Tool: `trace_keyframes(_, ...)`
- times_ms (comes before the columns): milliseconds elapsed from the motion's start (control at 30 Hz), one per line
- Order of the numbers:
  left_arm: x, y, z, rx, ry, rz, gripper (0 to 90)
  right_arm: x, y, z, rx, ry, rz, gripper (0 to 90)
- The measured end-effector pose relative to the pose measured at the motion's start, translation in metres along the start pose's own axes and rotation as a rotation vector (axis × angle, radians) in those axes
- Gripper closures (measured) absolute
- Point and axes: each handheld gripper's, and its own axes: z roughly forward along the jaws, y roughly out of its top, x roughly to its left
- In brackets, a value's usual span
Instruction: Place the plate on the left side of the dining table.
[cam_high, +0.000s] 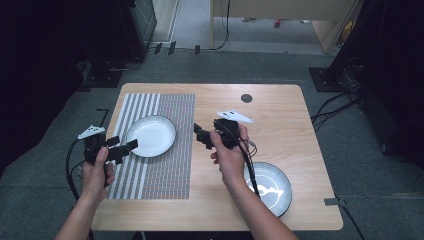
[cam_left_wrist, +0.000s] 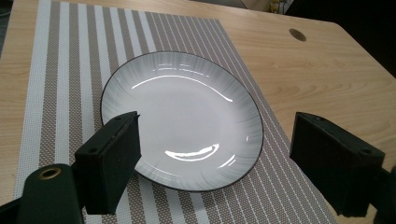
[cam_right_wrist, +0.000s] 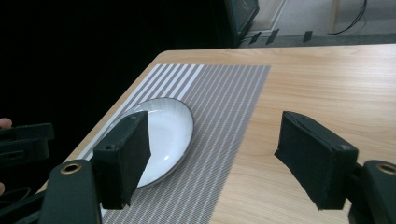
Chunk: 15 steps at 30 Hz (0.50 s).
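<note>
I see the wooden bench (cam_high: 280, 107) carrying a striped placemat (cam_high: 165, 170) on its left half, with a white plate (cam_high: 151, 135) resting on the mat's far part. A second plate (cam_high: 277, 187) sits near the right edge. My left hand-held gripper (cam_high: 122, 148) hovers just left of the white plate, jaws spread and empty; my right hand-held gripper (cam_high: 203, 136) hangs just right of it, likewise spread, pinching nothing.

Each claw is matte black: the left claw (cam_high: 123, 148) and right claw (cam_high: 202, 136) carry blocky rectangular pads (cam_left_wrist: 112, 158), a brass-ringed screw hole (cam_left_wrist: 49, 173), a pale grey three-cornered plate (cam_high: 235, 116) and a trailing black cable (cam_high: 250, 172). The forearms are bare, sleeveless.
</note>
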Motion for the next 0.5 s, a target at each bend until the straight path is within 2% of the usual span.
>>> trace_keyframes(33,-0.002,-0.002,-0.002,-0.003,-0.003,0.005,16.4,-0.006,0.001,-0.011,-0.01,-0.006,-0.004,25.4)
trace_keyframes(133,-0.004,-0.003,-0.004,-0.005,0.0,0.013,16.5,-0.014,0.0,-0.021,-0.018,-0.012,-0.002,25.6)
trace_keyframes(200,-0.006,-0.006,-0.007,-0.012,-0.006,0.014,16.4,-0.025,-0.002,-0.035,-0.026,-0.025,-0.005,25.5)
trace_keyframes(233,-0.006,-0.006,-0.007,-0.012,-0.006,0.014,16.4,-0.025,-0.002,-0.035,-0.026,-0.025,-0.005,25.5)
trace_keyframes(333,-0.009,-0.01,-0.01,-0.02,-0.014,0.019,16.5,-0.039,-0.006,-0.051,-0.031,-0.044,0.0,25.6)
trace_keyframes(500,-0.013,-0.015,-0.014,-0.026,-0.017,0.026,16.5,-0.053,-0.012,-0.066,-0.038,-0.055,0.004,25.7)
